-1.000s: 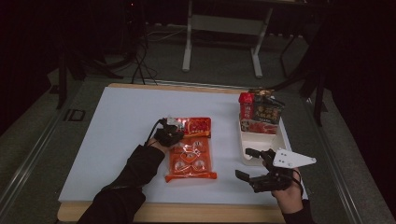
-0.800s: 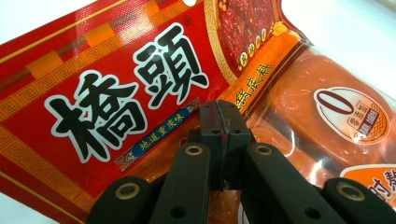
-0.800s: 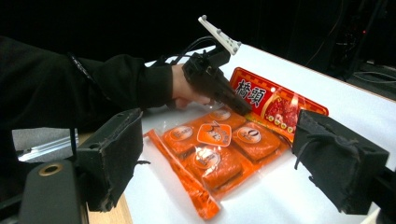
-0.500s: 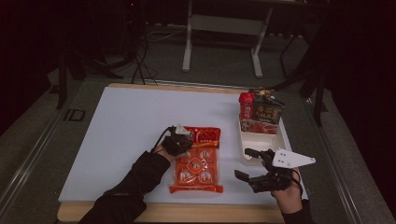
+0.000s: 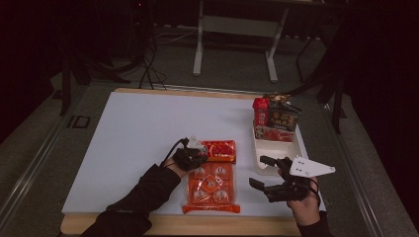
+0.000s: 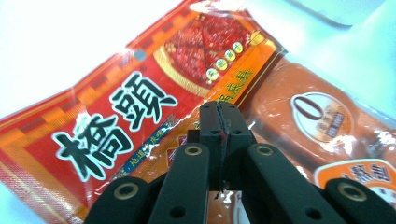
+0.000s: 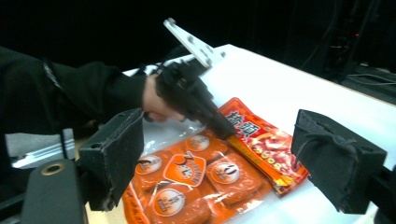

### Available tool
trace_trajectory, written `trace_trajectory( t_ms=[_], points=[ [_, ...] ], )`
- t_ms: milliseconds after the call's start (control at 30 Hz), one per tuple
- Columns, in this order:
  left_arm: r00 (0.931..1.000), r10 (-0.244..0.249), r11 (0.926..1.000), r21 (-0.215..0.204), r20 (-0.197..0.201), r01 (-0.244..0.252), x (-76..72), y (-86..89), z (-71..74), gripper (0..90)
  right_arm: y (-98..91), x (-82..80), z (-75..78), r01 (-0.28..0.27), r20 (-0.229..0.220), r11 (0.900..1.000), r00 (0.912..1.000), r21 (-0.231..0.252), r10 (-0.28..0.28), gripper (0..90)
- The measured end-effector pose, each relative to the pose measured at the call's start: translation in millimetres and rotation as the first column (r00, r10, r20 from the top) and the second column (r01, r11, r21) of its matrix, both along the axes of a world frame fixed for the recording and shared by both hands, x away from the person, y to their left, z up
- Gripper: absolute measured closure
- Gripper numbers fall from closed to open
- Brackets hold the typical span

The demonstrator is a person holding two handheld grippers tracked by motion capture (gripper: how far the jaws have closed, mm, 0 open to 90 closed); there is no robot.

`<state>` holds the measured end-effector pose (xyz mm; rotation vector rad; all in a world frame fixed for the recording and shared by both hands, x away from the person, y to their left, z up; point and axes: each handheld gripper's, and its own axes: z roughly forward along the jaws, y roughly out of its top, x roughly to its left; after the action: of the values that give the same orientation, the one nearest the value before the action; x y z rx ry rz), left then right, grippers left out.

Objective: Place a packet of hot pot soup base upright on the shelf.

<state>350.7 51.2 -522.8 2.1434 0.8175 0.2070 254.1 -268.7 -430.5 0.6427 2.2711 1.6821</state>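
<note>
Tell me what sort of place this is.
Probably a recording studio or lab workbench, not a kitchen: a white board-topped table stands in a dark room, cables trail over the grey floor, and a metal stand is behind.

High view overlooks the table [image 5: 138, 138]; both close tool views share the red packet [image 6: 116, 116].

The left gripper [image 6: 219, 122] rises from the bottom centre of the frame, its two black jaws pressed together with nothing visible between the tips. Behind them, a red sauce packet [image 6: 130, 107] runs from lower left to upper centre. An orange multi-piece pack [image 6: 317, 121] lies at right, overlapping the packet's edge.
</note>
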Motion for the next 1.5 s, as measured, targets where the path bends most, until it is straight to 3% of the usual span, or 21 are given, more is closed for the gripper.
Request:
trace_trajectory(
  t_ms=[167, 267, 333, 600, 700, 833, 867, 1033, 1233, 1500],
  points=[
    [1.0000, 0.000, 0.9977, -0.067, 0.008, 0.001, -7.0, 8.2, 14.1, 81.5, -0.1, -0.7, -0.2, 0.035, 0.024, 0.9991, 0.9991, -0.023, -0.034, 17.5],
    [0.9998, -0.009, 0.9947, -0.103, 0.016, 0.010, -12.6, 12.6, 23.1, 78.3, -2.9, 1.5, 1.2, 0.028, 0.012, 0.9996, 0.9995, -0.001, -0.028, 18.4],
    [0.9995, -0.016, 0.9930, -0.116, 0.028, 0.019, -16.3, 15.9, 29.3, 77.2, -5.1, 2.0, 1.6, 0.025, 0.018, 0.9993, 0.9995, 0.029, -0.025, 18.3],
    [0.9996, -0.006, 0.9875, -0.157, 0.029, 0.011, -21.0, 28.0, 42.7, 62.8, -2.5, -1.5, 4.2, 0.050, 0.056, 0.9987, 0.9972, -0.011, -0.050, 13.9],
    [0.9992, -0.007, 0.9837, -0.179, 0.039, 0.014, -23.5, 38.1, 46.6, 56.7, -1.6, -2.3, 4.4, 0.069, 0.048, 0.9976, 0.9965, -0.012, -0.068, 13.5],
    [0.9988, 0.017, 0.9826, -0.186, 0.047, -0.008, -23.6, 44.1, 47.0, 52.5, -2.6, -2.6, 5.7, 0.076, 0.034, 0.9971, 0.9966, -0.003, -0.075, 12.6],
    [0.9982, 0.036, 0.9824, -0.185, 0.048, -0.026, -22.3, 48.4, 46.6, 46.3, -2.4, -3.8, 6.5, 0.087, 0.043, 0.9962, 0.9954, -0.008, -0.086, 11.1],
    [0.9963, 0.078, 0.9815, -0.178, 0.035, -0.071, -15.2, 60.3, 41.1, 36.6, 0.2, -5.0, 6.6, 0.092, 0.050, 0.9956, 0.9946, -0.018, -0.091, 10.6],
    [0.9953, 0.091, 0.9841, -0.156, 0.032, -0.085, -9.5, 68.1, 33.2, 34.2, 3.0, -6.0, 5.7, 0.083, 0.057, 0.9959, 0.9951, -0.035, -0.081, 10.6],
    [0.9870, 0.159, 0.9783, -0.131, -0.025, -0.161, 4.9, 82.8, 10.6, 31.2, 7.4, -6.8, 3.6, 0.073, 0.057, 0.9948, 0.9960, -0.071, -0.069, 10.7]
  ],
)
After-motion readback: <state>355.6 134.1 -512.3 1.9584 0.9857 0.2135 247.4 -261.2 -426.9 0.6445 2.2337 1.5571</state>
